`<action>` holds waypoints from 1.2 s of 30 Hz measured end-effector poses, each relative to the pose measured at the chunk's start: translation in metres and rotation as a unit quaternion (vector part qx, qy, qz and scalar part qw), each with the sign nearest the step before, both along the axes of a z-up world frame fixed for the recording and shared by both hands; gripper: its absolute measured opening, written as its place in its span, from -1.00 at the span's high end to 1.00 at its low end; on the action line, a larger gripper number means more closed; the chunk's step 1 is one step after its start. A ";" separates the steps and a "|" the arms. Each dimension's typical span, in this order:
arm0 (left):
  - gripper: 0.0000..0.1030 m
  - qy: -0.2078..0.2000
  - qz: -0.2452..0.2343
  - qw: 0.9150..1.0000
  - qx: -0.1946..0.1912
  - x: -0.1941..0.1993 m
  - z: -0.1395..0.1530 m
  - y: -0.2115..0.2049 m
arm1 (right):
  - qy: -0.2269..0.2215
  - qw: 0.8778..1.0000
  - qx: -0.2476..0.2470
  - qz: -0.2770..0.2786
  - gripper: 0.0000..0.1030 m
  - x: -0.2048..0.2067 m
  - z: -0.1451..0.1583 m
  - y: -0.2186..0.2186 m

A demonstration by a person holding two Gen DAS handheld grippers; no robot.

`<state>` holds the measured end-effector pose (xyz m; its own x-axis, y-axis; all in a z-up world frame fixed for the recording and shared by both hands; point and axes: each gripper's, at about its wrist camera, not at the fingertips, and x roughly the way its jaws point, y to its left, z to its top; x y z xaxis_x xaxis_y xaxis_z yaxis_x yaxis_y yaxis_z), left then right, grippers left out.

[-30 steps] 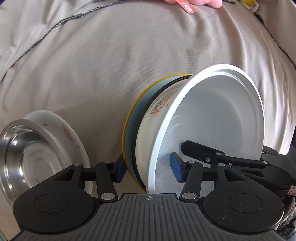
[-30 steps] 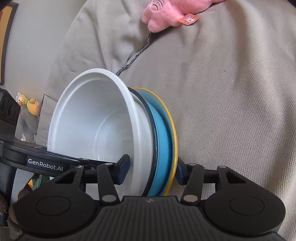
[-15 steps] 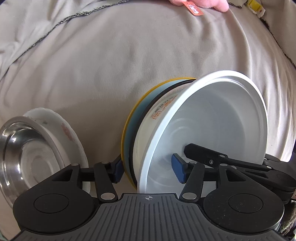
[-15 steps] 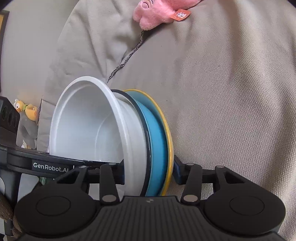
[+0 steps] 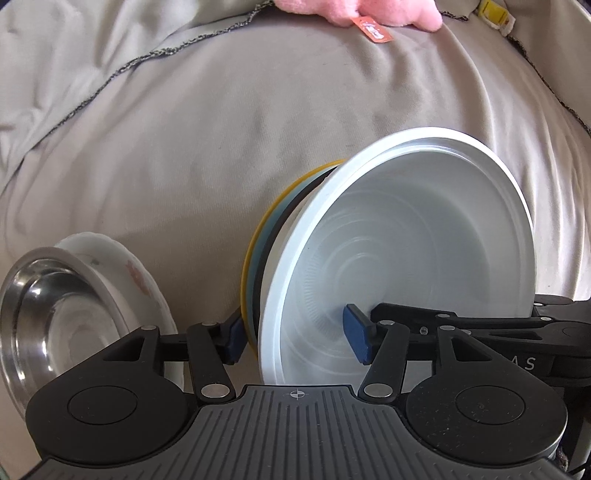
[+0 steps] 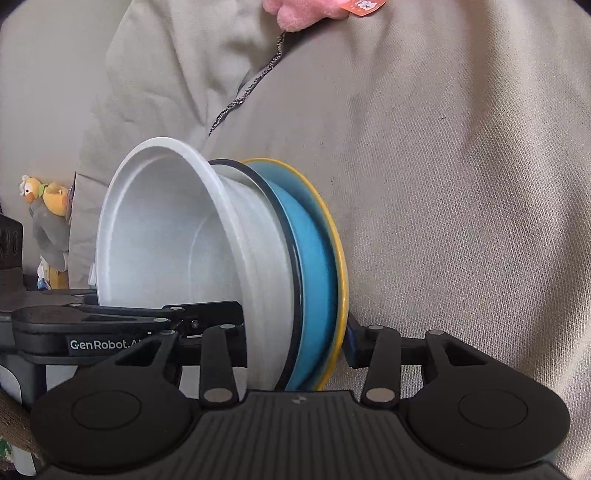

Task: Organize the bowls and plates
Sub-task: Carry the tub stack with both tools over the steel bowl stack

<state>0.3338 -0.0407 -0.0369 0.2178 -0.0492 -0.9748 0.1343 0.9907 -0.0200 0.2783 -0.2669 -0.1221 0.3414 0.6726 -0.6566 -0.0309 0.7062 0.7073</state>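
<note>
Compared to a second ago the whole stack's tipped a bit and drifted toward the pink plush toy (image 5: 354,14), with my left claw (image 5: 299,338) and right claw (image 6: 297,345) both clamped across it: white plastic bowl (image 5: 406,251) nested in the blue plate (image 6: 314,266) and yellow-rimmed plate (image 6: 341,258), held just over the grey fabric-covered bed (image 5: 221,129). So I'd say that stack is sorted, and only the steel bowl (image 5: 55,317) sitting in the white floral plate (image 5: 136,269) at my left looks left to merge. Plenty of open fabric ahead, but that pair sits close beside my left claw, so watch that side.

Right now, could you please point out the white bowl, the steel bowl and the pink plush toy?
white bowl (image 5: 424,258), left wrist view, inner wall.
steel bowl (image 5: 48,310), left wrist view, shiny inside.
pink plush toy (image 6: 295,14), right wrist view, lower edge of its body.
</note>
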 end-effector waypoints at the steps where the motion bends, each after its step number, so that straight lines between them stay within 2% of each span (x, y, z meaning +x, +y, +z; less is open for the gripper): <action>1: -0.16 0.000 0.000 1.000 -0.002 -0.001 0.000 0.001 | 0.001 1.000 -0.003 0.001 0.17 0.001 0.001 0.001; 8: -0.16 0.003 -0.004 1.000 -0.017 0.001 -0.001 0.007 | 0.013 1.000 -0.016 0.006 0.15 0.010 0.007 0.010; 18: -0.15 0.018 -0.009 0.999 -0.029 0.008 -0.004 0.011 | 0.004 0.999 -0.028 0.021 0.14 0.013 0.013 0.014; 22: -0.12 0.011 -0.016 0.999 -0.028 0.006 -0.001 0.011 | -0.016 0.999 -0.037 0.023 0.12 0.009 0.018 0.016; 29: -0.09 -0.002 -0.015 0.999 -0.034 0.002 0.005 0.014 | -0.020 0.999 -0.045 0.014 0.10 0.004 0.023 0.020; 36: -0.09 -0.017 -0.018 0.999 -0.037 -0.006 0.025 0.019 | -0.033 0.998 -0.052 0.015 0.10 -0.007 0.041 0.023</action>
<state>0.3281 -0.0217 -0.0117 0.2481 -0.1291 -0.9601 0.1711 0.9813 -0.0878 0.2711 -0.2437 -0.0809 0.3672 0.6129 -0.6996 -0.0982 0.7735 0.6261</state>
